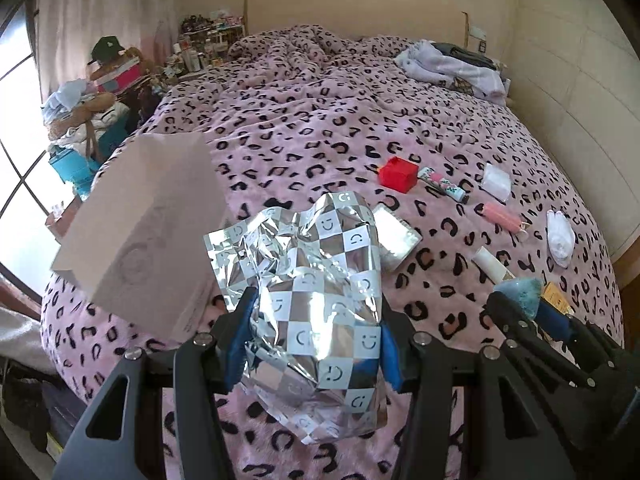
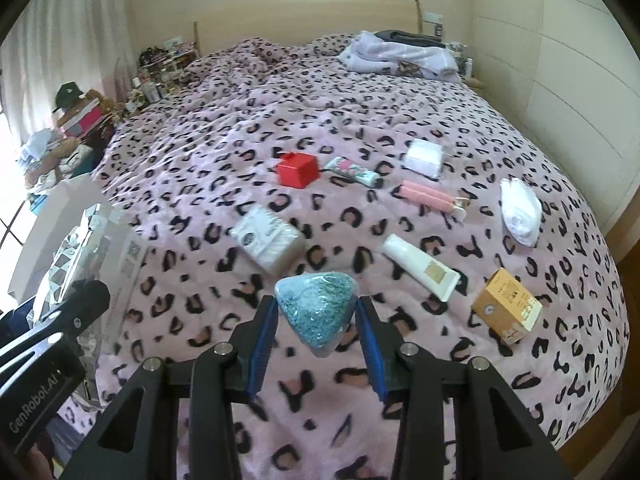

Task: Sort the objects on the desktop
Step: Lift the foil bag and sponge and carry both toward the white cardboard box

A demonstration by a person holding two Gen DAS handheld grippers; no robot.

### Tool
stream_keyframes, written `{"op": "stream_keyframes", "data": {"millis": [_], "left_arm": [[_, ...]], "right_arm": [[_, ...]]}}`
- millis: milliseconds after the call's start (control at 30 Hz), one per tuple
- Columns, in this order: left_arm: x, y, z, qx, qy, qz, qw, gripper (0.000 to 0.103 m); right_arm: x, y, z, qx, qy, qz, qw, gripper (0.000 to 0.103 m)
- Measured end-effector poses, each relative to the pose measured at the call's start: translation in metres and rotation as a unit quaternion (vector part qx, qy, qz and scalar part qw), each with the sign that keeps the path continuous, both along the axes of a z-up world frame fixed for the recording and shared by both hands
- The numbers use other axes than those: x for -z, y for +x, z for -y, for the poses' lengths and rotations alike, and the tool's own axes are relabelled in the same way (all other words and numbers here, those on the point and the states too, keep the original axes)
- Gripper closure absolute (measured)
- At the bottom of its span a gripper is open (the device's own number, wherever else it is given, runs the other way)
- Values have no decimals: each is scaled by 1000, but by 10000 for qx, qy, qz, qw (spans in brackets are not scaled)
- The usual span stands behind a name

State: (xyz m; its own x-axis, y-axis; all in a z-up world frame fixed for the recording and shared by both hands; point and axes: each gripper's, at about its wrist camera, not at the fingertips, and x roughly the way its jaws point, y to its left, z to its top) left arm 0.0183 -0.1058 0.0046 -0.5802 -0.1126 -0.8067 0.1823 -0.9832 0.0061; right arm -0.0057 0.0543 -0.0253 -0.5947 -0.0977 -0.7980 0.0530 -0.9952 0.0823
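Sorting barely begun: my left claw (image 1: 316, 344) grips a foil bag (image 1: 316, 280), my right claw (image 2: 316, 320) a blue sponge (image 2: 316, 308), both above the bed (image 2: 200, 152); box (image 1: 140, 232) left of it; eight items remain.

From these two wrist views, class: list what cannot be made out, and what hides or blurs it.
- Left wrist view: the silver checkered foil bag covers most of the white packet behind it.
- Left wrist view: the pale box is blurred; its print is unreadable.
- Right wrist view: the orange carton label is too small to read.
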Motion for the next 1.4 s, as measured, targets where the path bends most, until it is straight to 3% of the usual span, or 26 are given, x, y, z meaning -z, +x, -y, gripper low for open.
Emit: {"op": "stream_keyframes", "data": {"millis": [700,1100,1400], "left_arm": [[-36,37,120,-884,-26,-230,9958,49],[-53,34,178,-1003,-169,-367,9941,49],[-56,11,216,-735,50,-394,9965,49]], "right_arm": [[-52,-2,136,-1312,-264,-272,9906,62],[-73,-19,188,-1909,-507,-308,9798,62],[-80,-59,230,-2505,-808,-127,9647,62]]}}
